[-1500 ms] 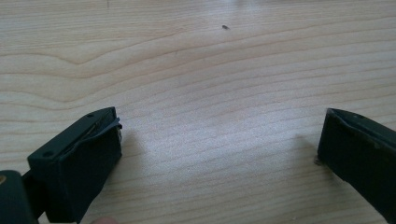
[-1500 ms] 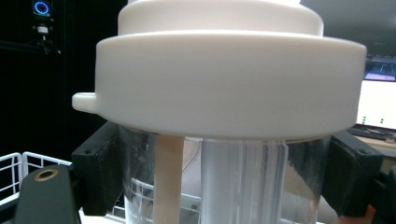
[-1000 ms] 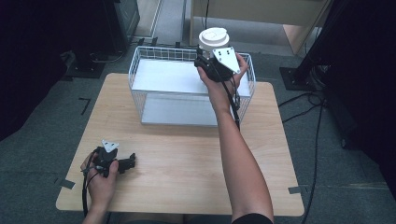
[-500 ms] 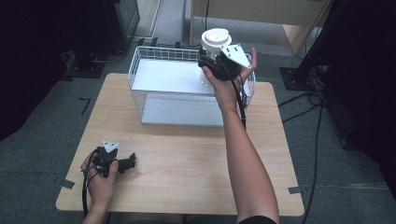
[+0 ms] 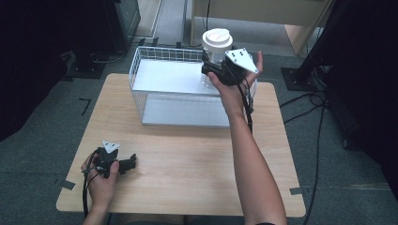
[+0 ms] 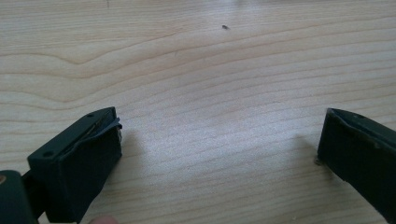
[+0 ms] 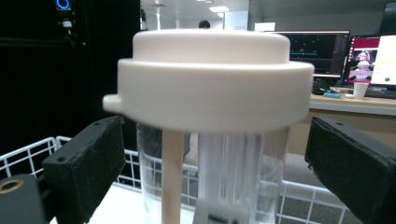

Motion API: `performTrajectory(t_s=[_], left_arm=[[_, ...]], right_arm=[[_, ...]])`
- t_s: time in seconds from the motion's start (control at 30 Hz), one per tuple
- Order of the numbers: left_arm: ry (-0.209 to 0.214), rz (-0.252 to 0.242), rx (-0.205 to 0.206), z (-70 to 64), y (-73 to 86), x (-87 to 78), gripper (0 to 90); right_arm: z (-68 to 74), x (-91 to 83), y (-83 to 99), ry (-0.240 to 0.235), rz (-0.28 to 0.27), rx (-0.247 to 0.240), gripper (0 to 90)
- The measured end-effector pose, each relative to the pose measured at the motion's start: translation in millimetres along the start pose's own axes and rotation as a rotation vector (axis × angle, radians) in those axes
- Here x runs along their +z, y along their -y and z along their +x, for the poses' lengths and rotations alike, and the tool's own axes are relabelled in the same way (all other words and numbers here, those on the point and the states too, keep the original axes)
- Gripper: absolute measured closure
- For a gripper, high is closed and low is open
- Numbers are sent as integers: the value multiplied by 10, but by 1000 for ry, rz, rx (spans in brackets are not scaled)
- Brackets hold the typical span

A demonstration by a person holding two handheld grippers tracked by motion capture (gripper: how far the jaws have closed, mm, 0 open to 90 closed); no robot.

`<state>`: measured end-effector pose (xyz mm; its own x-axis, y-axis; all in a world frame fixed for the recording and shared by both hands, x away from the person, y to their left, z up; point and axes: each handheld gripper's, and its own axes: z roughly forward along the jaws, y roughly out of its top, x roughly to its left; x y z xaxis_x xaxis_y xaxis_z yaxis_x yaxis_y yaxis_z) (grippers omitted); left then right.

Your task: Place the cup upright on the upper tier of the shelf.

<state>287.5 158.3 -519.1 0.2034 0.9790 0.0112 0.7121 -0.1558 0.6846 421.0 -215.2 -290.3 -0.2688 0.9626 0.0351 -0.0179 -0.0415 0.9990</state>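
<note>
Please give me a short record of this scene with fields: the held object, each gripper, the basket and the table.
held object: clear container with white lid, upright, raised above the far right corner of the basket
right gripper: lifted over the basket; its jaws stand on either side of the container, but contact cannot be told
left gripper: resting low on the table near its front left; jaws wide apart, nothing between them
basket: white wire basket at the far side of the table
table: light wooden table

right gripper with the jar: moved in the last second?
Yes. The right gripper, shut on the jar, has shifted slightly toward the far right corner of the wire basket.
</note>
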Motion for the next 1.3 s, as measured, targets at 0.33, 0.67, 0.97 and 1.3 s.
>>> performTrajectory(t_s=[0.33, 0.67, 0.97, 1.3], left_arm=[[0, 2, 2, 2, 0, -1, 0], [0, 1, 2, 1, 0, 0, 0], [0, 3, 1, 1, 0, -2, 0], [1, 2, 0, 0, 0, -1, 0]], right_arm=[[-34, -297, 217, -23, 17, 2, 51], [-42, -603, 487, -32, 50, -5, 51], [-154, -930, 742, -20, 92, -19, 51], [-398, -1305, 1054, 15, 147, -12, 53]])
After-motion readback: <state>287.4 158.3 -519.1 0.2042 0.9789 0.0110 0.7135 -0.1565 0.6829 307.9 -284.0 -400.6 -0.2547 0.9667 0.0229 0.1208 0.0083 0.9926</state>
